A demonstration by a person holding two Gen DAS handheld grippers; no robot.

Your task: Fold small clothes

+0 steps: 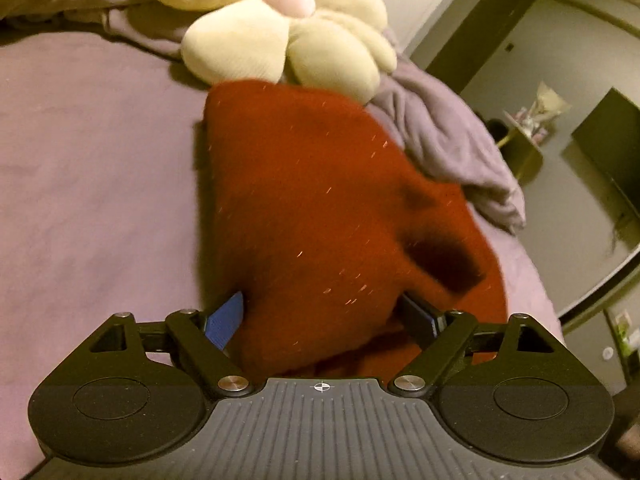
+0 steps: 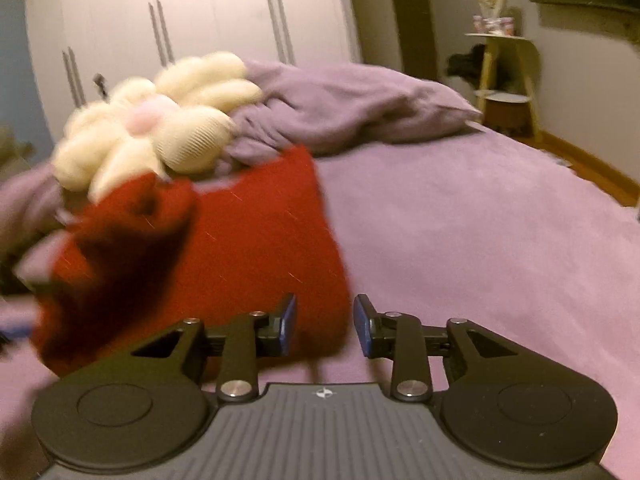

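A small red knitted garment (image 1: 312, 208) lies on the purple bed sheet (image 1: 88, 168). My left gripper (image 1: 324, 316) has its jaws wide apart, and the garment's near end bulges between the blue pads (image 1: 226, 320). In the right wrist view the same red garment (image 2: 248, 248) lies to the left, a folded-over part raised and blurred at its left end. My right gripper (image 2: 325, 320) is open and empty, just above the garment's near right corner, with the right fingertip over the sheet (image 2: 480, 240).
A cream flower-shaped plush cushion (image 1: 288, 28) lies just beyond the garment, also in the right wrist view (image 2: 160, 120). A crumpled purple blanket (image 2: 344, 100) is bunched behind it. White wardrobe doors (image 2: 200, 12) and a small side table (image 2: 504, 76) stand beyond the bed.
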